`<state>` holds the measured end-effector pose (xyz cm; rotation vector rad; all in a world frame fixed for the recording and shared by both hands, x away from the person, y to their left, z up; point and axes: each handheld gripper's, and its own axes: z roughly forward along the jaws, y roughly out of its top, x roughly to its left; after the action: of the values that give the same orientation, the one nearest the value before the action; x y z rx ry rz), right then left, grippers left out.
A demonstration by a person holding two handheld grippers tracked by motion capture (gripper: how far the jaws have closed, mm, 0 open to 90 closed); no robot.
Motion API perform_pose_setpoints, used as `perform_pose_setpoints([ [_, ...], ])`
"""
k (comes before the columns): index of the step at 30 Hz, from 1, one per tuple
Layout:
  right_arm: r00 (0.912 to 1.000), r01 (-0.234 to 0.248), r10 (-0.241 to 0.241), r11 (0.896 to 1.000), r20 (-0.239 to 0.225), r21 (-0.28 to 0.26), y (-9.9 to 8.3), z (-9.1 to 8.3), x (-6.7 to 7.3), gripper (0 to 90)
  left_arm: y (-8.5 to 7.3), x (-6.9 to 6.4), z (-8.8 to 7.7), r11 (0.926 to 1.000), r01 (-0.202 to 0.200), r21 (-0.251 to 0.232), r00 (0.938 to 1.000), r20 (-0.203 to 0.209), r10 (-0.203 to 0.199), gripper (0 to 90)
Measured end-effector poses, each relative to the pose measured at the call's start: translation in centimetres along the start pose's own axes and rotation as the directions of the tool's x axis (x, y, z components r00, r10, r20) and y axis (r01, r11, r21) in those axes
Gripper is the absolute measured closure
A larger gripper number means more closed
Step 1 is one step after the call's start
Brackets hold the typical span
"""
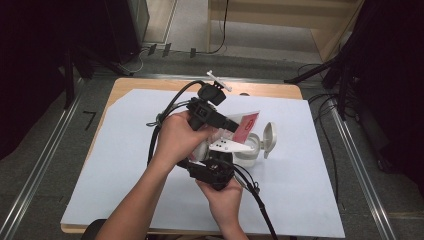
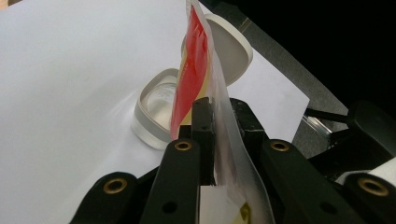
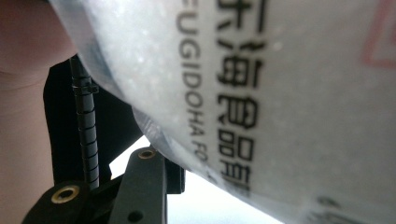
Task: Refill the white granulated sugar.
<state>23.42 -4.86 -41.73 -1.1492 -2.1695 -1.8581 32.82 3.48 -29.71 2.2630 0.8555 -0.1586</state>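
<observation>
A plastic pouch (image 1: 246, 121), red and clear at the top and white with black print lower down, is held above the table between both hands. My left gripper (image 1: 231, 125) is shut on the pouch's upper edge (image 2: 194, 70), its pads pinching the clear film. My right gripper (image 1: 206, 156) comes from below and is closed around the pouch's printed body (image 3: 280, 93), which bulges over one black finger (image 3: 142, 179) and hides the other. Just under the pouch stands a white container (image 1: 250, 152) with its hinged lid (image 1: 270, 138) flipped open; the left gripper view looks down on it (image 2: 156, 109).
A large white sheet (image 1: 125, 150) covers most of the wooden table (image 1: 125, 85). A small white stick-like piece (image 1: 219, 80) lies at the table's far edge. Black cables (image 1: 260, 205) trail from both grippers. Dark stands and floor rails flank the table.
</observation>
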Motion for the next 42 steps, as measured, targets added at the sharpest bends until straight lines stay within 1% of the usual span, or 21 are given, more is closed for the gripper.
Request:
perform_pose_setpoints([
  [1,1.0,0.001,-0.001,1.0,0.0,-0.002,0.0,0.0,0.0,63.6,0.0,0.0,0.0,1.0,-0.007,0.005,1.0,-0.003,0.007,82.5],
  [4,1.0,0.003,-0.003,1.0,0.006,-0.005,-0.1,0.0,-0.1,63.5,0.0,-0.1,0.2,0.9999,-0.012,-0.001,0.9999,-0.006,0.012,82.2],
  [5,0.9999,0.004,-0.004,1.0,0.011,-0.006,-0.1,0.0,-0.2,63.5,0.0,-0.1,0.3,0.9998,-0.014,-0.01,0.9999,-0.002,0.014,82.2],
  [7,0.9999,0.001,-0.001,1.0,0.014,-0.012,-0.1,0.0,-0.3,63.5,0.1,-0.1,0.4,0.9998,-0.017,-0.007,0.9998,-0.005,0.017,82.2],
  [13,0.9999,0.003,-0.003,1.0,0.014,-0.017,0.0,0.1,-0.6,63.5,0.3,0.1,0.4,0.9999,-0.011,-0.01,0.9999,-0.009,0.011,82.2],
  [16,0.9999,0.003,-0.003,1.0,0.012,-0.027,0.2,0.1,-0.8,63.4,0.7,0.1,0.5,0.9999,-0.014,-0.009,0.9998,-0.015,0.014,82.2],
  [17,0.9999,0.0,0.0,1.0,0.013,-0.031,0.2,0.1,-0.9,63.4,0.8,0.0,0.6,0.9999,-0.011,-0.013,0.9999,-0.011,0.011,82.1],
  [19,0.9999,0.001,0.0,0.999,0.017,-0.042,0.4,0.1,-1.0,63.5,1.0,0.1,0.7,0.9999,-0.011,-0.009,0.9999,-0.011,0.011,82.2],
  [23,0.9999,-0.008,0.009,0.998,0.009,-0.055,0.6,0.2,-1.2,63.5,1.6,0.2,0.7,0.9996,-0.023,0.017,0.9994,-0.025,0.023,82.6],
  [24,0.9999,-0.012,0.013,0.998,0.007,-0.056,0.7,0.2,-1.3,63.5,1.7,0.1,0.7,0.9998,-0.014,0.016,0.9996,-0.026,0.014,82.9],
  [26,0.9998,-0.016,0.017,0.998,0.011,-0.054,0.8,0.2,-1.3,63.4,1.7,0.2,0.8,0.9997,-0.016,0.016,0.9996,-0.021,0.016,83.8],
  [30,0.9994,0.002,0.0,0.998,0.035,-0.06,0.7,0.2,-1.1,63.4,1.8,0.1,0.8,0.9995,-0.019,0.025,0.9993,-0.03,0.02,84.4],
  [36,0.9996,0.009,-0.006,0.997,0.029,-0.078,0.8,0.4,-0.9,63.4,1.9,-0.1,0.6,0.999,-0.03,0.033,0.9985,-0.045,0.031,84.3],
  [38,0.9996,0.006,-0.004,0.997,0.028,-0.077,0.8,0.5,-0.9,63.4,1.9,0.0,0.7,0.9989,-0.022,0.041,0.9987,-0.044,0.024,84.3],
  [42,0.9992,0.015,-0.012,0.997,0.037,-0.079,0.7,0.7,-1.0,63.4,1.9,0.2,0.8,0.9988,-0.021,0.044,0.9988,-0.043,0.023,84.4],
])
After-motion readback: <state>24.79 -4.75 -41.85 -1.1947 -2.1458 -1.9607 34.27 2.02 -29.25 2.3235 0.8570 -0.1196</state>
